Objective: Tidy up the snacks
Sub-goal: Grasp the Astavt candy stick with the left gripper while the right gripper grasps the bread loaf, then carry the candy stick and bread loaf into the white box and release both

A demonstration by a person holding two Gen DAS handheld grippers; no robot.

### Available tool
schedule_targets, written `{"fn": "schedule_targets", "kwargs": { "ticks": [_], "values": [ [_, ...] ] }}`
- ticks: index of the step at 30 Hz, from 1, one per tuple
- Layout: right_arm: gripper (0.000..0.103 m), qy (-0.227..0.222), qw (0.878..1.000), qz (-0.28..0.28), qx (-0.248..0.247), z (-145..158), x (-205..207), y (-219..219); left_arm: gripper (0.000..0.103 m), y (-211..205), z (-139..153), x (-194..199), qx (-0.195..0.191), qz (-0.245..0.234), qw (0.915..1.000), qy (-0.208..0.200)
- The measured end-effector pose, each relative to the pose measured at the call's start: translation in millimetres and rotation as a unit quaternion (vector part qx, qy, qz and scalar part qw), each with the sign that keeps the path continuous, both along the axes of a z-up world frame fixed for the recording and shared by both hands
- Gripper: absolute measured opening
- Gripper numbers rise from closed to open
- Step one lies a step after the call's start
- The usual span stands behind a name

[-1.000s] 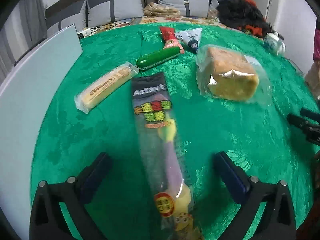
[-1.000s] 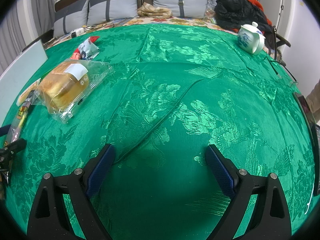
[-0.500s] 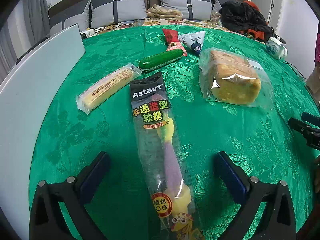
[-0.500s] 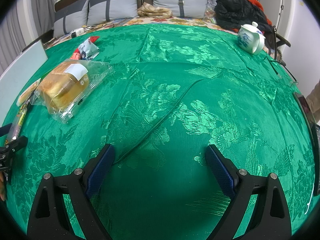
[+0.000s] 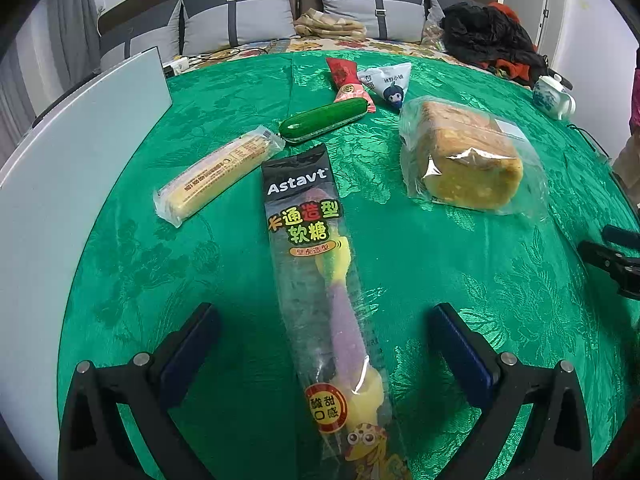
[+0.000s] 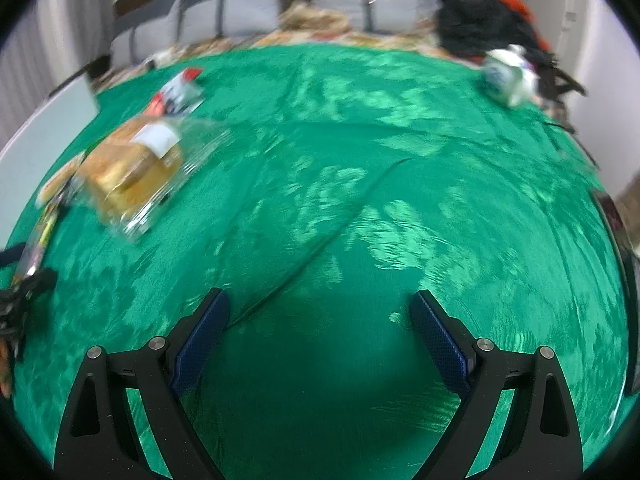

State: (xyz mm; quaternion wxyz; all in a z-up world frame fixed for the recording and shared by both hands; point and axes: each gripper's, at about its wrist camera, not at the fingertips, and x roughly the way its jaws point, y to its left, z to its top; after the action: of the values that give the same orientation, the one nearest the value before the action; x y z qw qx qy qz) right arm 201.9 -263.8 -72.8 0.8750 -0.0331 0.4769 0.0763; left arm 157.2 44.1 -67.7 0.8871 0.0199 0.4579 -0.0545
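The table [image 5: 400, 272] wears an emerald green cloth woven with a lighter leaf and flower pattern. The gummy candy packet [image 5: 320, 280] has a black top with white lettering, yellow, red and green characters, and a purple and yellow sweet inside. Near it lie a pale yellow wrapped bar [image 5: 218, 176], a dark green case [image 5: 324, 120], a red packet [image 5: 346, 78], and golden-brown bread [image 5: 464, 152] in clear wrap. The teapot [image 5: 554, 96] is white with blue.

Left gripper [image 5: 320, 336] and right gripper [image 6: 318, 326] both hold jaws wide apart.
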Motion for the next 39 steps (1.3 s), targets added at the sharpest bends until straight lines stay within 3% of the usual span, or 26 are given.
{"fn": "schedule_targets", "kwargs": {
  "ticks": [2,5,7,9,12,15,18,22,23,24,25,28,31,35,39],
  "values": [
    [0.091,0.032,0.997,0.064,0.025,15,14,4,0.103,0,0,0,0.000,0.000,1.0000,0.000],
    [0.092,0.003,0.987,0.163,0.010,59,24,23,0.103,-1,0,0,0.001,0.000,1.0000,0.000],
    [0.093,-0.019,0.966,0.256,-0.032,91,31,51,0.103,-1,0,0,0.000,0.000,1.0000,0.000],
    [0.093,-0.009,0.945,0.321,-0.064,104,40,76,0.103,0,0,0,0.000,0.000,1.0000,0.000],
    [0.092,0.017,0.920,0.377,-0.104,103,57,109,0.103,0,0,0,0.000,0.000,1.0000,0.000],
    [0.092,0.033,0.909,0.398,-0.118,89,73,133,0.103,0,0,-1,0.000,0.000,1.0000,0.000],
    [0.092,0.043,0.912,0.389,-0.119,65,88,148,0.103,1,-1,1,0.000,0.001,1.0000,0.000],
    [0.089,0.072,0.928,0.342,-0.130,23,102,165,0.103,1,-1,1,0.000,0.001,1.0000,0.000],
    [0.089,0.082,0.934,0.321,-0.134,15,103,167,0.103,1,-1,1,0.000,0.001,1.0000,0.000],
    [0.081,0.070,0.946,0.298,-0.107,14,102,164,0.103,1,-1,1,0.000,0.001,1.0000,0.000],
    [0.080,0.063,0.960,0.259,-0.083,13,101,158,0.103,2,0,0,0.000,0.002,1.0000,0.000],
    [0.074,0.065,0.988,0.139,-0.016,11,89,131,0.103,2,0,1,0.000,0.002,1.0000,0.000],
    [0.074,0.083,0.995,0.052,0.006,12,54,103,0.103,2,-1,1,0.001,0.003,1.0000,0.000],
    [0.079,0.041,0.998,0.044,-0.032,1,-9,92,0.103,1,0,2,0.001,0.003,1.0000,0.000],
    [0.087,0.024,0.999,0.023,-0.013,-5,-38,81,0.103,1,0,2,0.002,-0.002,1.0000,0.005]
  ]
}}
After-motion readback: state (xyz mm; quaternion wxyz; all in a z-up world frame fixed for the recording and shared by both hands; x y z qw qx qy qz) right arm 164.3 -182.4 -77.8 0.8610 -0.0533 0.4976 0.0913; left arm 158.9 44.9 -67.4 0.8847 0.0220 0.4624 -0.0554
